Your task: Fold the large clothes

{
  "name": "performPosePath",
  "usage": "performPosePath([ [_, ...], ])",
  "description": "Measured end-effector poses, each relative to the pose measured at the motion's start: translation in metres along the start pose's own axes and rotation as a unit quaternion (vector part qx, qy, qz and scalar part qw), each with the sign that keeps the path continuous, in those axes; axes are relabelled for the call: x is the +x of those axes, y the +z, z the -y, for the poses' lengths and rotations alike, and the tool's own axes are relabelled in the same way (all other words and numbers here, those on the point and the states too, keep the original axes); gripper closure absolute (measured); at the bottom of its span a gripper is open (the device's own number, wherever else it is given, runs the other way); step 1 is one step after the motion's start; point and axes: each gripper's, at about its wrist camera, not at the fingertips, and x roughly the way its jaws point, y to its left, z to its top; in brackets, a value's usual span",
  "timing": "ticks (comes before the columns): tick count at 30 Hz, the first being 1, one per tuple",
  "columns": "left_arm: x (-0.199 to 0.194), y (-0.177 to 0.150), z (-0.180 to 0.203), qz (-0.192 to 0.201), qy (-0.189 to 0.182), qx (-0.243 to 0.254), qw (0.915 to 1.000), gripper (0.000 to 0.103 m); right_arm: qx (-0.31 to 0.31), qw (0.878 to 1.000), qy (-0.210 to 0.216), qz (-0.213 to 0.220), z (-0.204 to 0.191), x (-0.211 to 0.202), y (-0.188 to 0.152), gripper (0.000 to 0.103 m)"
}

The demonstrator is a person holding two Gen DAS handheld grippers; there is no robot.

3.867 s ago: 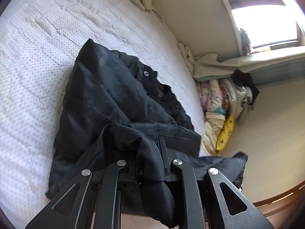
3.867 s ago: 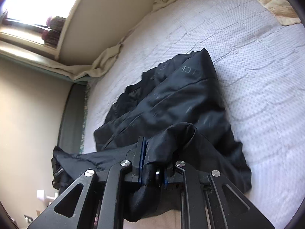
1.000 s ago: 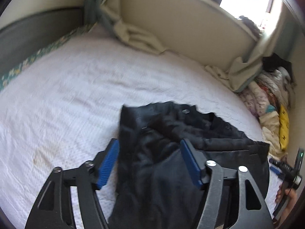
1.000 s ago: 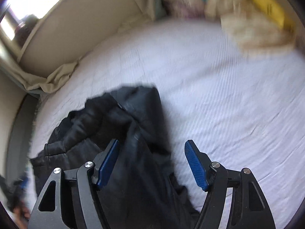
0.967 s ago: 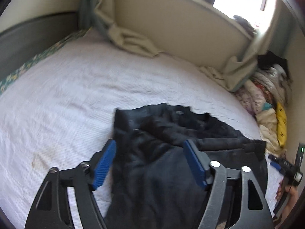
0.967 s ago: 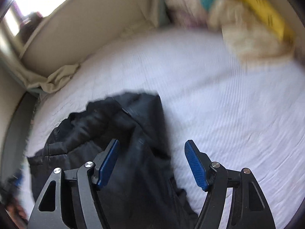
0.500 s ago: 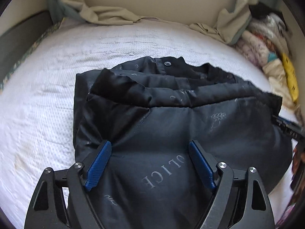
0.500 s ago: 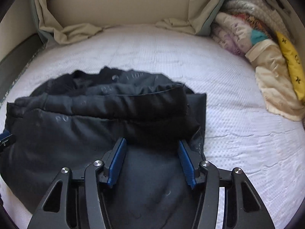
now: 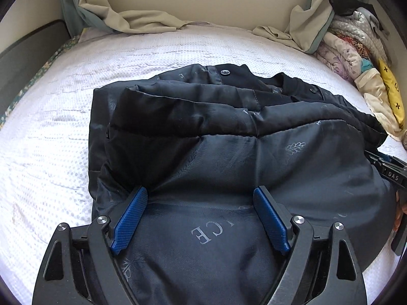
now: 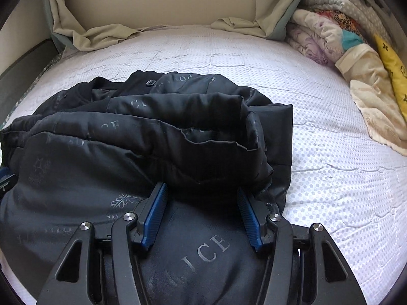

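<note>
A large black jacket [image 9: 229, 152] with grey printed lettering lies folded in a thick bundle on the white bed [image 9: 51, 127]. It also shows in the right wrist view [image 10: 127, 152]. My left gripper [image 9: 201, 198] is open, its blue pads resting on the near left part of the jacket. My right gripper [image 10: 202, 190] is open, less wide, with its pads against the raised fold at the jacket's right end. The right gripper's tip [image 9: 391, 172] shows at the right edge of the left wrist view.
A pile of folded blankets and clothes [image 10: 343, 40] sits at the bed's far right corner. Beige curtain cloth [image 9: 142, 23] lies along the wall behind the bed. A dark bed frame [image 9: 28, 48] runs along the left.
Both grippers let go of the jacket and opened. They swung round to face the wall and came down onto the folded jacket. The right gripper's jaws have narrowed a little.
</note>
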Motion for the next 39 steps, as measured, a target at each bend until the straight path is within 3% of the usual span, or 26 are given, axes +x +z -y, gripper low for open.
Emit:
performPosePath([
  [13, 0.005, 0.002, -0.003, 0.008, -0.011, -0.004, 0.9999, 0.013, 0.008, 1.0, 0.014, 0.003, 0.004, 0.001, 0.004, 0.048],
  [18, -0.009, 0.011, -0.008, 0.0, -0.021, -0.022, 0.9995, 0.012, 0.045, 0.997, 0.059, -0.013, 0.019, -0.007, 0.012, 0.043],
  [23, -0.033, 0.022, -0.007, 0.011, -0.019, -0.039, 0.999, 0.012, 0.047, 0.997, 0.054, -0.012, 0.018, -0.019, 0.016, 0.041],
  [25, -0.046, 0.022, -0.002, 0.025, -0.007, -0.028, 0.9993, 0.012, 0.051, 0.998, 0.049, -0.004, 0.017, -0.032, 0.021, 0.039],
  [28, -0.064, 0.018, 0.013, 0.043, -0.003, -0.003, 0.9991, 0.012, 0.04, 0.997, 0.042, 0.044, 0.008, -0.071, 0.026, 0.037],
  [31, -0.082, 0.01, 0.036, 0.064, -0.011, 0.033, 0.9973, 0.011, 0.007, 0.996, 0.059, 0.069, -0.012, -0.097, 0.022, 0.037],
  [35, -0.084, -0.006, 0.076, 0.057, -0.034, 0.095, 0.9933, 0.009, -0.055, 0.991, 0.108, 0.05, -0.057, -0.106, 0.0, 0.037],
  [39, -0.056, -0.023, 0.094, 0.02, -0.018, 0.126, 0.9916, 0.009, -0.107, 0.99, 0.089, 0.027, -0.09, -0.086, -0.024, 0.037],
])
